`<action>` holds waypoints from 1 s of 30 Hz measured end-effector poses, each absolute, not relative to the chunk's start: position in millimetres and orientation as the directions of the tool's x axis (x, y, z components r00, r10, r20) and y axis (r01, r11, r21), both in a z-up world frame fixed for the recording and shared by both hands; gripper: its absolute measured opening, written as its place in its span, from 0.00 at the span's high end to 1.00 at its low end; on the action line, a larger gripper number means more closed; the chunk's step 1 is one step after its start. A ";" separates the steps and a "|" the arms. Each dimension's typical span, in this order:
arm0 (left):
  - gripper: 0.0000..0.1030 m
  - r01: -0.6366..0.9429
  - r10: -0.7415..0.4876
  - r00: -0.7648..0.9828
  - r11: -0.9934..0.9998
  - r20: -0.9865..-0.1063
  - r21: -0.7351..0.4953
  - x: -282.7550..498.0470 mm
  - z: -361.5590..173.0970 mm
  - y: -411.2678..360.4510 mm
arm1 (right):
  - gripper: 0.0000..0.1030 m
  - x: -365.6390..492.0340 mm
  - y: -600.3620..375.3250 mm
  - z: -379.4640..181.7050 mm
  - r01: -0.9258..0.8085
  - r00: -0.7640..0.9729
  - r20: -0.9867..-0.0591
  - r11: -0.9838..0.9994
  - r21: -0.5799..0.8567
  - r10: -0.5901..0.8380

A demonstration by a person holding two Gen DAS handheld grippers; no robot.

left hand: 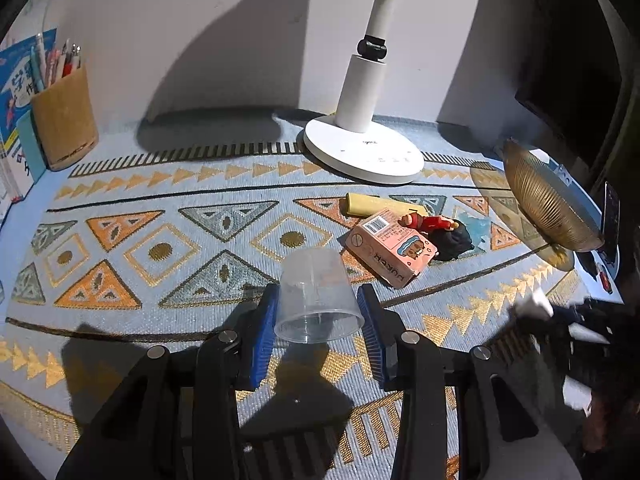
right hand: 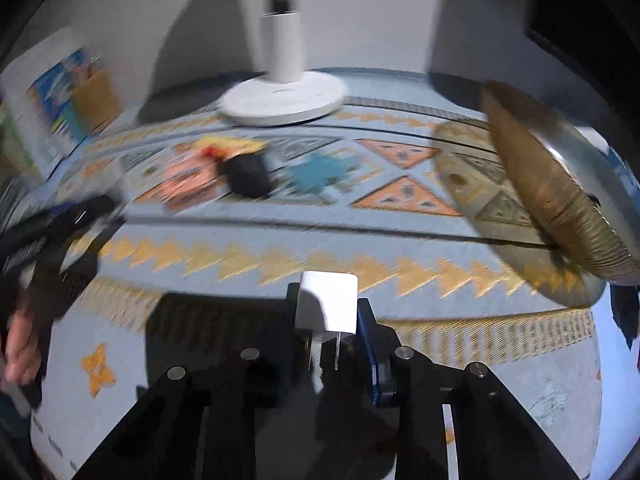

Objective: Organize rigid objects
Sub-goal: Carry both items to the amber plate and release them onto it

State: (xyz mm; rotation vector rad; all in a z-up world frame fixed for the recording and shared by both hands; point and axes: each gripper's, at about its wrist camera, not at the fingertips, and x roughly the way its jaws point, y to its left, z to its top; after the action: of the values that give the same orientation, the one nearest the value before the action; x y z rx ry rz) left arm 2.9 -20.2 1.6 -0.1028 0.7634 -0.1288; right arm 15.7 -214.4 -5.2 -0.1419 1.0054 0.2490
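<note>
Both views are fisheye and sit just behind a hand-held gripper, looking forward along its fingers and steeply down at the patterned mat (left hand: 160, 208) on the bench from close above. The left wrist view is sharp; the right wrist view is smeared by blur. Both face the white wall and share the white lamp base (left hand: 362, 152), the pink box (left hand: 390, 246) and the tilted ribbed gold dish (left hand: 548, 204).

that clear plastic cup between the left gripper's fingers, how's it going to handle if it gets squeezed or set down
The clear plastic cup looks thin-walled, so probably light and liable to flex under a hard squeeze. Its smooth sides could slip between the blue fingers. Set on its side, it would likely roll.
</note>
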 end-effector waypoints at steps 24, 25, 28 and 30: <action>0.65 0.559 -0.534 0.701 0.823 -0.472 -0.101 48.4 169.0 -245.2 | 0.73 7.5 -424.8 183.8 0.188 0.815 -0.559 0.982 0.004 -0.154; 0.65 0.566 -0.540 0.683 0.817 -0.492 -0.111 59.7 161.2 -257.9 | 0.73 14.1 -434.8 177.1 0.207 0.799 -0.580 0.978 0.017 -0.159; 0.65 0.571 -0.533 0.622 0.810 -0.573 -0.132 92.9 126.4 -293.9 | 0.73 32.7 -451.4 148.0 0.236 0.742 -0.651 0.971 0.034 -0.157; 0.65 0.560 -0.492 0.607 0.822 -0.624 -0.104 104.8 100.6 -314.8 | 0.73 42.4 -457.4 129.0 0.235 0.708 -0.693 0.971 0.043 -0.141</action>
State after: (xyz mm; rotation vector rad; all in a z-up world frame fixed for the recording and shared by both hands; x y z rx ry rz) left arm 104.8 -314.8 100.6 0.1057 0.6884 -0.6091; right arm 42.4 -457.4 129.0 0.1311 0.7570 -0.2092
